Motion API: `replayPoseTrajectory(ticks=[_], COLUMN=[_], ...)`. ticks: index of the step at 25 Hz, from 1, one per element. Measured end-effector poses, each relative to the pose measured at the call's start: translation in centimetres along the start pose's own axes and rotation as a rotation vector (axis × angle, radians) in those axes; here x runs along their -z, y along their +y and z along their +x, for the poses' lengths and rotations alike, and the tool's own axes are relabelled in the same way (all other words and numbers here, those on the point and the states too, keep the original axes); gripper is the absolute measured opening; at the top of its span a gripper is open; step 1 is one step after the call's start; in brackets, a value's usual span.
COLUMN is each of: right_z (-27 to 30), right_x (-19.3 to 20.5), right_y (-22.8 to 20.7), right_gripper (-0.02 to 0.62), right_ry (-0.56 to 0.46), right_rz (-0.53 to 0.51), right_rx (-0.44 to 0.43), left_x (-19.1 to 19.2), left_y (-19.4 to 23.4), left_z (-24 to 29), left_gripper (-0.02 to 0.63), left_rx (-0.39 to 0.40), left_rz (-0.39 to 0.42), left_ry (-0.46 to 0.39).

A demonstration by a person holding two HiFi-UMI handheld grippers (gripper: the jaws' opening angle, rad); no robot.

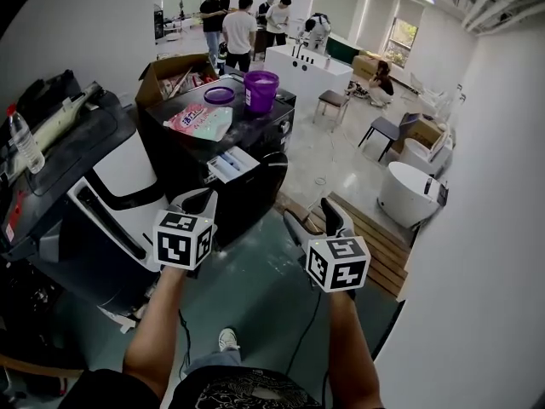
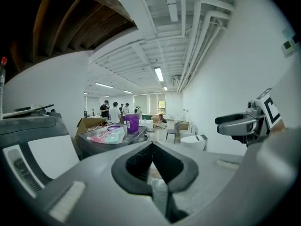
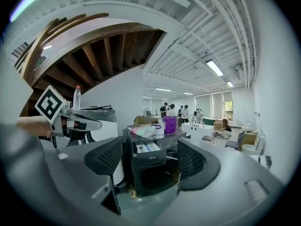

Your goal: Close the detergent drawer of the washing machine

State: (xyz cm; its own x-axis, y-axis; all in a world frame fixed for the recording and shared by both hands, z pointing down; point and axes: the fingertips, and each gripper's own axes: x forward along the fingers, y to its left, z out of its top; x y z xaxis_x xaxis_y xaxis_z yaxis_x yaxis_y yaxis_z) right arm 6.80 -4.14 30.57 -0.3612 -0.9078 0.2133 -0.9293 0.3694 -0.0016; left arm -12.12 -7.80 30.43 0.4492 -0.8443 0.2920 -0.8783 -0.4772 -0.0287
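With the left gripper [image 1: 198,201] jaws together and empty, the detergent drawer [image 1: 232,165] juts open at 11 o'clock on the washing machine [image 1: 255,198] front, probably light, rigid, free-sliding plastic best pushed squarely on its front panel, while the right gripper [image 1: 315,218] jaws stand apart, empty.

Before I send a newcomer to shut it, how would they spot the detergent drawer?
Find the black washing machine with a purple bucket on top. The detergent drawer is at the top left of its front. Unlike the dark panel beside it, it juts out and shows pale compartments.
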Motion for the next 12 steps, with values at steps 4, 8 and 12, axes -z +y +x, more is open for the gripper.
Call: replayPoseTrajectory(ticks=[4,8,12], right_z=[3.7,6.7,9.2], right_x=[-1.1,-1.8,-1.8], right_y=[0.0,0.4,1.0], right_gripper=[0.373,0.376,0.377], right_ry=[0.007,0.014,0.030], right_rz=[0.003,0.010,0.012], right_rx=[0.004,0.007,0.010], left_x=[-0.5,-0.6,-0.5], left_y=[3.2,5.7,7.8], left_z=[2.4,4.3,5.9], left_gripper=[0.001,0.000,0.002], left_rx=[0.005,0.017,0.027], left_rz=[-0.018,-0.023,-0.034], left_ry=[0.002,0.010,0.016])
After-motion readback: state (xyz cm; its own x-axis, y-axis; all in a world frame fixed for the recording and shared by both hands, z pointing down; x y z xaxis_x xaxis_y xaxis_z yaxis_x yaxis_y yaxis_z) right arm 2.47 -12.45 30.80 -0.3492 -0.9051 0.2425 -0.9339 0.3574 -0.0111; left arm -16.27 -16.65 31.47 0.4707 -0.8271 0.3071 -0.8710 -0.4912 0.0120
